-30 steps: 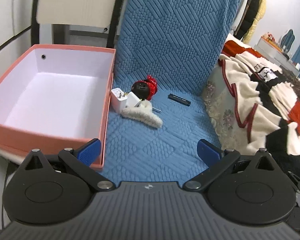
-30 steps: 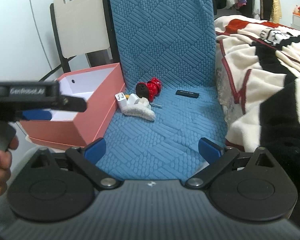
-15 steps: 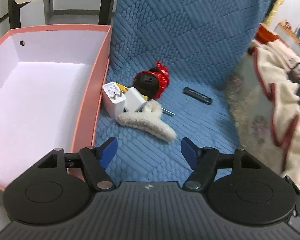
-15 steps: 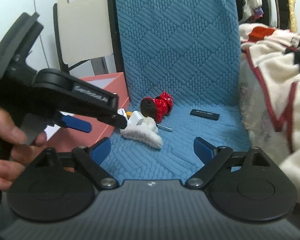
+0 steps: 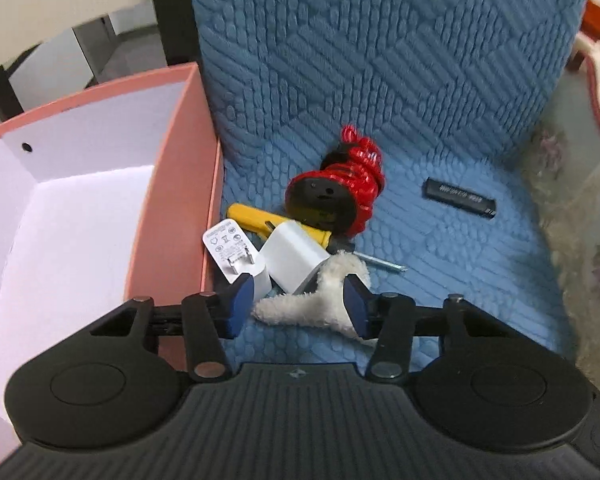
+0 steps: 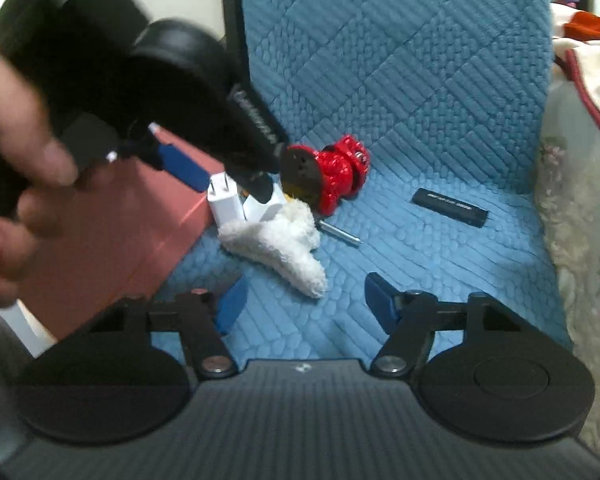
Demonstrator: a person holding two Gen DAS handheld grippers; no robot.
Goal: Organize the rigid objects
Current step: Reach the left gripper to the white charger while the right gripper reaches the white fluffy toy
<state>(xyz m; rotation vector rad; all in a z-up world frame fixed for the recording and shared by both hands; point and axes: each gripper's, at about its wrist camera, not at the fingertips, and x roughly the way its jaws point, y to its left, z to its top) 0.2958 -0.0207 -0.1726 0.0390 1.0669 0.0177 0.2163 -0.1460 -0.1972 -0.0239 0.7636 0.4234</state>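
Note:
A small heap lies on the blue quilted seat (image 5: 440,280): a white fluffy clip (image 5: 320,308), two white chargers (image 5: 236,254), a yellow screwdriver (image 5: 260,218) and a red-wound black spool (image 5: 340,188). A black stick (image 5: 460,198) lies apart to the right. My left gripper (image 5: 298,306) is closing with the fluffy clip between its blue pads; a firm grip does not show. In the right wrist view the left gripper (image 6: 224,182) hovers over the chargers (image 6: 226,202). My right gripper (image 6: 306,300) is also closing, nothing between its pads, with the clip's tip (image 6: 312,280) just ahead.
An open pink box (image 5: 172,208) with a white inside stands left of the heap, against the seat. A hand (image 6: 16,184) holds the left gripper. A flowered cover and a striped blanket (image 6: 580,80) lie to the right. The blue backrest rises behind.
Both grippers moved forward and down toward the heap, and their jaws narrowed. The left gripper now straddles the fluffy clip.

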